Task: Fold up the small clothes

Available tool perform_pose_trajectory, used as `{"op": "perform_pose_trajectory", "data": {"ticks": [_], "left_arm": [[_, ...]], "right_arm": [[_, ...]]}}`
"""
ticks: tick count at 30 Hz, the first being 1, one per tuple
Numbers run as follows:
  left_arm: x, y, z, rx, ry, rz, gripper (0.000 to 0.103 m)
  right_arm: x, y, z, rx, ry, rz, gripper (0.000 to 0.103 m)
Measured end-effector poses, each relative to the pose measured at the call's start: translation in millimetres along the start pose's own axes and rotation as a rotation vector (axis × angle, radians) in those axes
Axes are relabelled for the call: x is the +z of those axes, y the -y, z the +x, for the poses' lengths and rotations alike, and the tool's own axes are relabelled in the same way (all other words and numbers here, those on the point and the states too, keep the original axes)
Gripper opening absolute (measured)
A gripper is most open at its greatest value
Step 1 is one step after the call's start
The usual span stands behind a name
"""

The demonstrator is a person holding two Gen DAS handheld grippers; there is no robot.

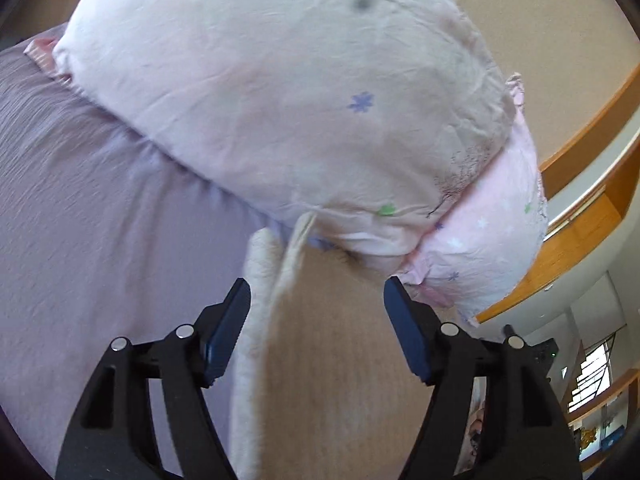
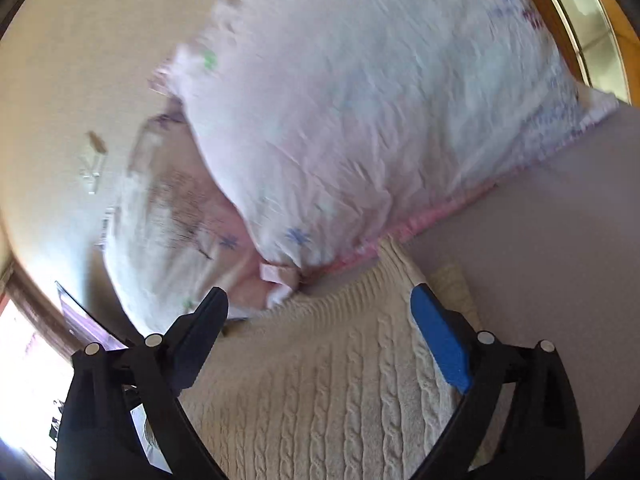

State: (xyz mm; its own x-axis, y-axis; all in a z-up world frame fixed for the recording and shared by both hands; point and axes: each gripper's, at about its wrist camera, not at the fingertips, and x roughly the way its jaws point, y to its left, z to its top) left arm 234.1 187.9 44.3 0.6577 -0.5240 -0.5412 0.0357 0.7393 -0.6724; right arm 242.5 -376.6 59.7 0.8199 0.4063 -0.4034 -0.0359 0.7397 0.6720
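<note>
Lavender bedding covers the bed that serves as the work surface, with a pale pink pillow dotted with small flowers lying ahead of both tools. Ahead of the left hand-held gripper, whose jaws stand wide apart and grip nothing, a cream strip of knit fabric runs just beside its left finger and hangs or lies loose. Between the spread, empty jaws of the right hand-held gripper lies the cream cable-knit garment, its far edge touching the pillow's pink trim. How much of it is already folded I cannot tell; judging by the open jaws, a grasp is still to come.
</note>
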Motion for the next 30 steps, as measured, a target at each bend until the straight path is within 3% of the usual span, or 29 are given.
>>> {"op": "perform_pose_trajectory", "data": {"ticks": [7, 9, 11, 14, 17, 21, 24, 26, 29, 30], "left_arm": [[-18.1, -17.5, 30.9, 0.011, -0.178, -0.055, 0.047], [-27.0, -19.6, 36.0, 0.012, -0.166, -0.076, 0.041], [-33.6, -24.5, 39.8, -0.016, -0.184, -0.126, 0.025], [-37.0, -27.7, 36.7, -0.054, -0.172, -0.21, 0.019], [-29.8, 0.7, 29.4, -0.193, -0.148, -0.259, 0.015], [-22.1, 100.1, 47.7, -0.402, -0.149, -0.155, 0.014], [-38.1, 177.5, 104.9, -0.575, -0.209, -0.141, 0.014], [-59.5, 213.4, 161.7, -0.662, -0.293, -0.2, 0.019], [-91.4, 228.4, 213.0, -0.734, -0.473, -0.309, 0.025], [-94.1, 227.2, 211.1, -0.732, -0.479, -0.293, 0.029]], "right_arm": [[1.5, 24.9, -2.9, 0.06, -0.027, 0.095, 0.095], [-0.4, 32.4, -1.9, 0.087, -0.022, 0.112, 0.095], [0.6, 35.4, -7.6, 0.116, -0.015, 0.124, 0.095], [5.2, 39.9, -11.2, 0.153, -0.014, 0.152, 0.095], [11.6, 42.5, -18.8, 0.183, 0.004, 0.172, 0.095], [21.4, 41.8, -36.2, 0.191, 0.073, 0.152, 0.095], [27.1, 47.8, -45.1, 0.143, 0.109, 0.125, 0.095], [30.1, 55.6, -47.1, 0.085, 0.097, 0.095, 0.095], [36.1, 77.4, -52.4, 0.052, 0.067, 0.133, 0.095], [37.6, 85.4, -53.7, 0.08, 0.056, 0.176, 0.095]]}}
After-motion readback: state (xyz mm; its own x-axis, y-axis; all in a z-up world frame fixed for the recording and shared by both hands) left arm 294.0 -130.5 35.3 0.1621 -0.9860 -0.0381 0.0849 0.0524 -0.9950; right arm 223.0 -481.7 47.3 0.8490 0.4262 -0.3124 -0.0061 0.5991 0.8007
